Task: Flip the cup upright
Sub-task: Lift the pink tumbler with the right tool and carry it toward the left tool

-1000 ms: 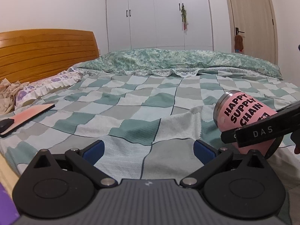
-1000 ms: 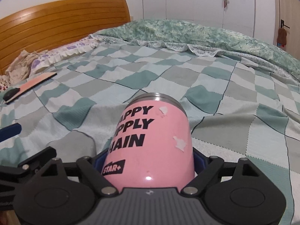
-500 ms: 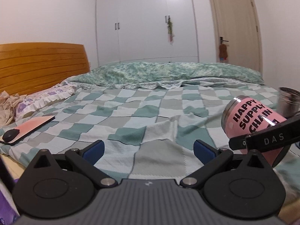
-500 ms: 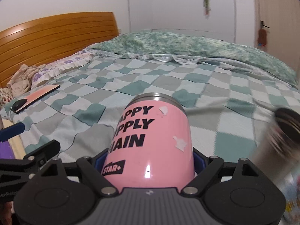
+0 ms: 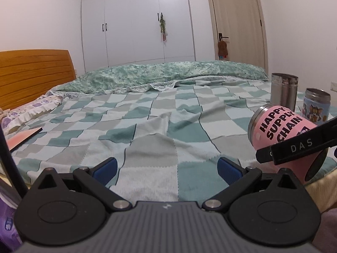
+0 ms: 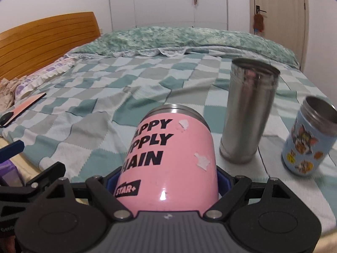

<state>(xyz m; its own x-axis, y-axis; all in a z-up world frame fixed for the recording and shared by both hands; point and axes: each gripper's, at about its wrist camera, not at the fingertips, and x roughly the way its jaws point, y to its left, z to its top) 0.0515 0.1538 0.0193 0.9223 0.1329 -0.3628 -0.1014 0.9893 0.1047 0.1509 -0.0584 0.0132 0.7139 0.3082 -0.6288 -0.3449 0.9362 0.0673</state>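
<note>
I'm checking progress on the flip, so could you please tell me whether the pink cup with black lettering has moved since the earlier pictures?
Yes. The pink cup with black lettering, gripped by the right gripper, has travelled rightward along the checked bedspread, toward the tall steel tumbler.

pink cup (image 5: 280, 126) "HAPPY SUPPLY CHAIN" ("STAR+" below), right gripper (image 5: 299, 145) "DAS"
</note>
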